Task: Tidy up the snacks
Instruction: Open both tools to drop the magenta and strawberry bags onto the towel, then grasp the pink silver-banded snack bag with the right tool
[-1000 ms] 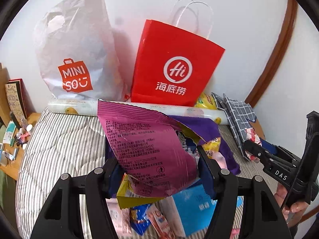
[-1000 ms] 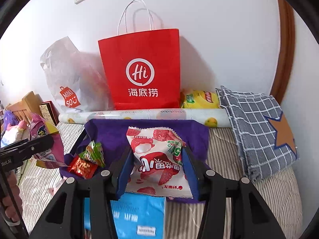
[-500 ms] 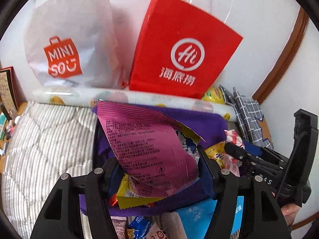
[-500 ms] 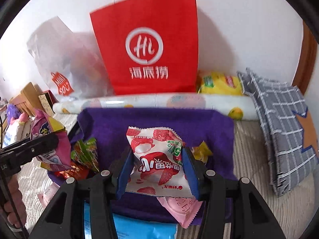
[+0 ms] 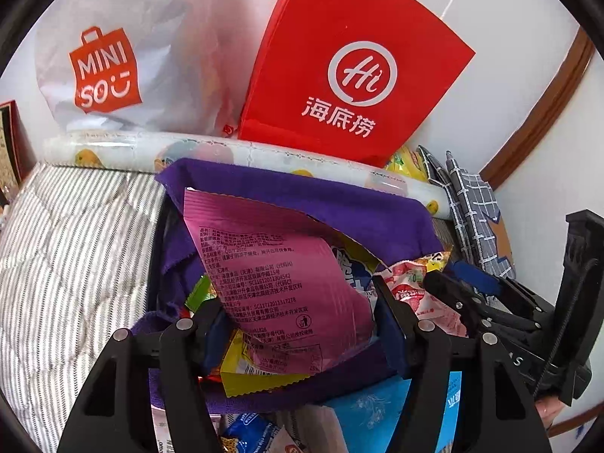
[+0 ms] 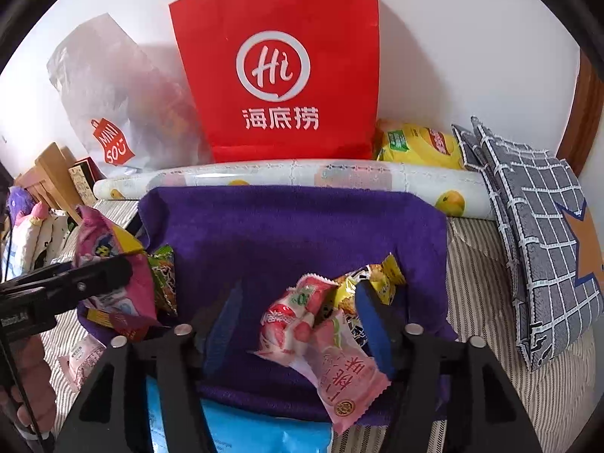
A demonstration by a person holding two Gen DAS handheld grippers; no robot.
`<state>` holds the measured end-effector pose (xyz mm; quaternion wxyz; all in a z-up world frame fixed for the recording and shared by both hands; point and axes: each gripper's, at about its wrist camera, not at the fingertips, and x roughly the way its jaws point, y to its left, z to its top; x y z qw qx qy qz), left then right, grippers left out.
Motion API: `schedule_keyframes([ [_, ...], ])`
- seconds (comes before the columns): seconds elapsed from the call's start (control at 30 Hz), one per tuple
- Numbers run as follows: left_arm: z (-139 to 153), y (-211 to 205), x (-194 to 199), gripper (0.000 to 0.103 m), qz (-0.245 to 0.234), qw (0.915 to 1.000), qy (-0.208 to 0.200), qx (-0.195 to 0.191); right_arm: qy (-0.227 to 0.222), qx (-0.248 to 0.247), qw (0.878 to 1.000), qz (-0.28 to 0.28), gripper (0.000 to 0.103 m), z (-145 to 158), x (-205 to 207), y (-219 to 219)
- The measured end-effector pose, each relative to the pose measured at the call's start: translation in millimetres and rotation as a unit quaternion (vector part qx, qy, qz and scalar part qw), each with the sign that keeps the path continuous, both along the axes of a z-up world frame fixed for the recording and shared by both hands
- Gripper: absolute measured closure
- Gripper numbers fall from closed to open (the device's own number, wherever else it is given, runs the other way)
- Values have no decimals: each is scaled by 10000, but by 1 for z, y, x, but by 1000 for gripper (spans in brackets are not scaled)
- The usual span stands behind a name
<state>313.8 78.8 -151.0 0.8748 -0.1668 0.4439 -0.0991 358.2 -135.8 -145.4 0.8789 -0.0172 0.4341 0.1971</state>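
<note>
The left gripper (image 5: 302,324) points steeply down over a purple cloth (image 5: 339,204) spread on a striped bed (image 5: 75,264). Its two blue-padded fingers are clamped on the lower part of a magenta snack bag (image 5: 279,275), which stands nearly upright between them, its printed back facing the camera and its top edge leaning toward the wall. A yellow strip of the same bag hangs below the pads.

The right gripper (image 6: 294,321) also tilts steeply down, over the near right part of the cloth (image 6: 294,226). Its jaws are opening: the left pad stands clear, with bare purple cloth showing between it and a red-and-white strawberry packet (image 6: 290,317). The packet lies on its side on the cloth between the fingers, against a pink packet (image 6: 347,377) and a yellow packet (image 6: 377,283), near the right finger. No pad presses on it.

In the right wrist view the left gripper (image 6: 75,283) reaches in from the left edge with the magenta bag (image 6: 109,264), beside small green and red packets (image 6: 164,283) at the cloth's left edge. Part of a hand (image 6: 34,385) shows low on the left.

Behind the cloth lie a rolled printed sheet (image 6: 302,177), a red paper bag (image 6: 279,68) and a white plastic bag (image 6: 113,105) against the wall. A blue pack (image 6: 245,434) lies at the cloth's near edge.
</note>
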Motion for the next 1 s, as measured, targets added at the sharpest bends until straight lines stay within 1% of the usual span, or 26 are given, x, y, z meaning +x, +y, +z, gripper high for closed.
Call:
schedule_keyframes([
  [0.1,0,-1,1,34,3,10000,-19,-16,-107,44,9999,-41,39,8,-5,-2],
  [0.13,0,0,1,30,5,10000,-35,-23,-137,78,9999,-58,37,10,-7,-3],
  [0.17,1,-1,2,24,11,10000,-54,-25,-170,121,9998,-80,36,14,-9,-4],
  [0.23,4,-1,1,18,54,9999,-113,7,-215,172,9996,-94,35,19,-14,-6],
  [0.37,11,0,-4,16,107,9997,-232,59,-348,111,9993,-107,35,26,-30,-9],
  [0.43,15,1,-8,16,133,9995,-266,73,-399,5,9991,-117,35,28,-41,-12],
  [0.53,20,2,-16,16,176,9993,-315,57,-411,-185,9987,-258,35,27,-54,-19],
  [0.63,24,4,-29,16,254,9987,-431,49,-442,-236,9979,-413,35,27,-68,-31],
  [0.73,26,5,-43,16,245,9986,-452,80,-327,-178,9981,-483,35,28,-82,-43],
  [0.83,28,4,-55,16,205,9988,-380,211,-151,25,9988,-455,35,29,-101,-54],
  [1.0,37,2,-77,17,194,9983,-417,370,-72,175,9994,-272,35,37,-134,-54],
])
